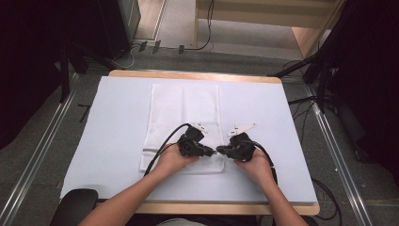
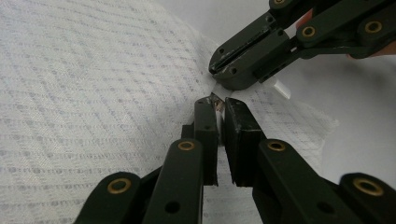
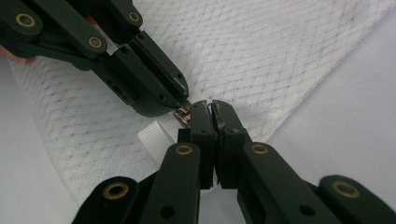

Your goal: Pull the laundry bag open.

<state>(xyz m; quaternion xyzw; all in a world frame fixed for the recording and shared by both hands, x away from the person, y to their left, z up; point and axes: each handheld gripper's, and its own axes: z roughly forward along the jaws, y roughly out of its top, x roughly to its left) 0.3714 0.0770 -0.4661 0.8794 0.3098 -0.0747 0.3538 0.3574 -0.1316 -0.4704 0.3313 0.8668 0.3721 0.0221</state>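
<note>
**Two grippers meeting at the near edge of a white mesh bag**

Left to right across the table (image 1: pixel 117 117): a person's left hand (image 1: pixel 171 160) brings the left gripper (image 1: pixel 211 151) in toward the centre, and its cable loops back over the white mesh bag (image 1: pixel 183 110). The bag lies flat on the pale sheet, its long axis running away from the person. In the left gripper view the left gripper (image 2: pixel 216 100) has its jaws nearly together, pinching a small metal piece (image 2: pixel 217 101), probably a zip pull, at the bag's edge; the piece is largely hidden by the tips. No earlier state is shown. Just right of it, the right gripper (image 1: pixel 219 151), held by the right hand (image 1: pixel 254 162), meets the left tip to tip. In the right gripper view the right gripper (image 3: pixel 211 105) stands closed on the fabric edge beside the metal piece (image 3: pixel 183 114); how much cloth lies between the pads cannot be made out. A small white ribbed tab (image 3: pixel 156 136) juts out below, partly covered.
</note>
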